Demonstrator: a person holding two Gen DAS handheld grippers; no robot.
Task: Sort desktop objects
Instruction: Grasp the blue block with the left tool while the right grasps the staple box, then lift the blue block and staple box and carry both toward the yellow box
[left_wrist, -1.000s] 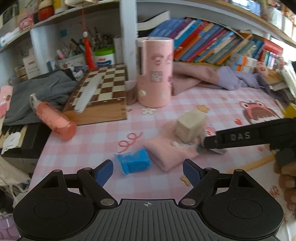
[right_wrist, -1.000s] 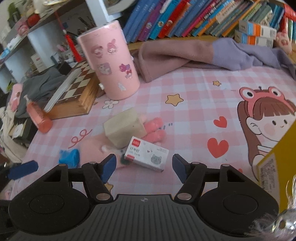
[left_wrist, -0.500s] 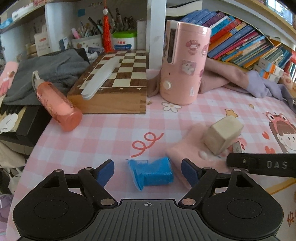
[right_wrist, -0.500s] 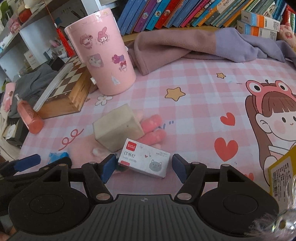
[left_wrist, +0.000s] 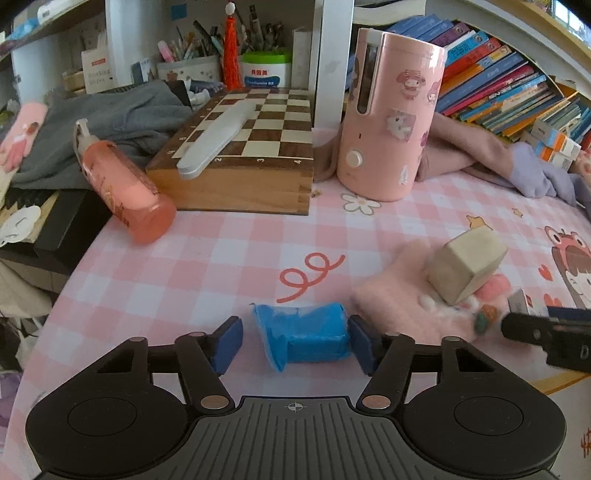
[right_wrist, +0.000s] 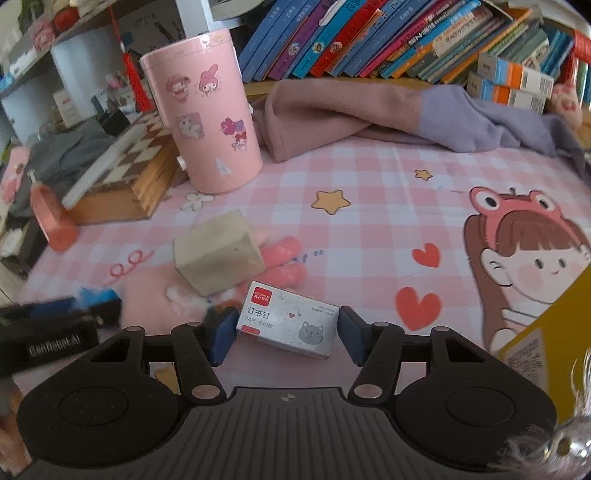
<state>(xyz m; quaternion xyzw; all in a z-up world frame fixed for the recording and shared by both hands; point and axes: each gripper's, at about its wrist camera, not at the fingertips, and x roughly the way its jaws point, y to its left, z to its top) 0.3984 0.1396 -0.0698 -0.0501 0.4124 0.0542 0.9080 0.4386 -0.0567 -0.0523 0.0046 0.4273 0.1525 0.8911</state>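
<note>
The left gripper (left_wrist: 295, 341) is spread wide, its blue pads on either side of a crumpled blue packet (left_wrist: 303, 338) that lies on the pink checked worktop (left_wrist: 207, 258); the right pad looks to be touching or nearly touching the packet's end, while a clear gap shows at the left pad, so nothing is clamped. The right gripper (right_wrist: 286, 334) is likewise wide open, straddling a small grey staple box (right_wrist: 290, 325) with a red label and a cat drawing; the box lies flat between the pads, close to both, and it is not squeezed.

Just beyond the staple box a beige block (right_wrist: 218, 256) rests on a fluffy pink glove (left_wrist: 402, 302), whose coral fingers poke out beside the block. In the left wrist view the right gripper's dark finger shows at the right edge, near the glove.

Farther back a tall pink canister (left_wrist: 391, 114) with cartoon stickers stands upright beside a wooden chessboard box (left_wrist: 251, 155), which carries a long white case (left_wrist: 218, 138). An orange pump bottle (left_wrist: 122, 188) lies tilted at the worktop's left edge. Behind the canister a mauve and lilac cloth (right_wrist: 369, 114) is heaped in front of a row of books (right_wrist: 369, 37).
</note>
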